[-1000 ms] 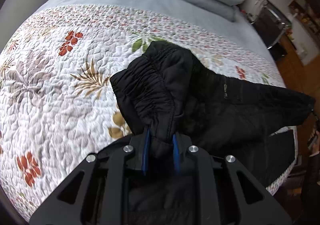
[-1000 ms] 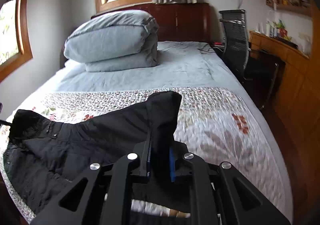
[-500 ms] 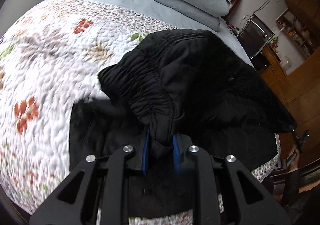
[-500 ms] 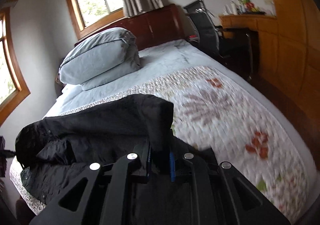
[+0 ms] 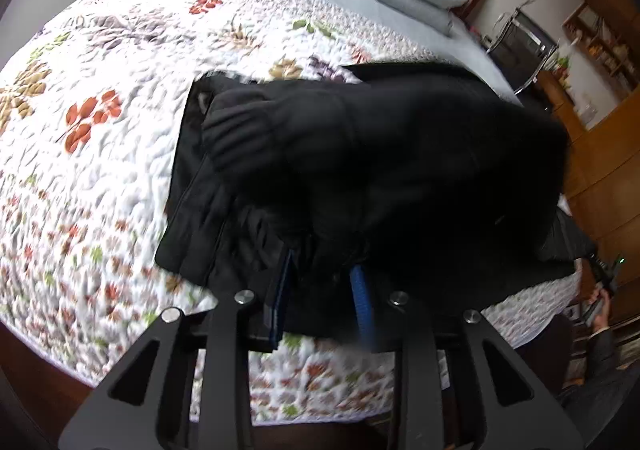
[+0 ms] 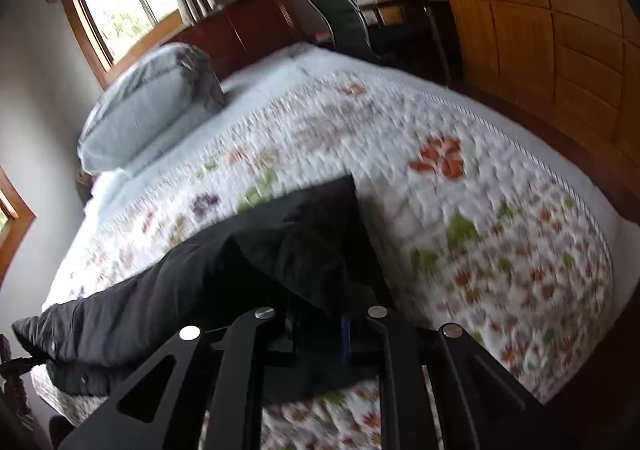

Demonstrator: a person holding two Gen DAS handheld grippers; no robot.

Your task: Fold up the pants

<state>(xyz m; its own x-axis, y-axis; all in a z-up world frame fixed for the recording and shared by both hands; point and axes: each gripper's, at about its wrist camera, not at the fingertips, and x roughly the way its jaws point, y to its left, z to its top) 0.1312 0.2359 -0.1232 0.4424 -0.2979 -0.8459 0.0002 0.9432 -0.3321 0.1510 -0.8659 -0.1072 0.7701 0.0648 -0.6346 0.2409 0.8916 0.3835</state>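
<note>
Pants: black folds merge in the left wrist view; layers cannot be told apart.
Right tool: tips buried in black fabric; grip hidden.
Quilt: flower print smeared by motion blur.
Shelf items: too small to identify.

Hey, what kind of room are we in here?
Most likely a bedroom: a bed with a floral quilt, a grey pillow by a dark wooden headboard, and built-in wooden cabinets along one wall.

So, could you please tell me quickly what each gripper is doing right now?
Left gripper: jaws opening, black pants between the pads.
Right gripper: shut on the pants.
</note>
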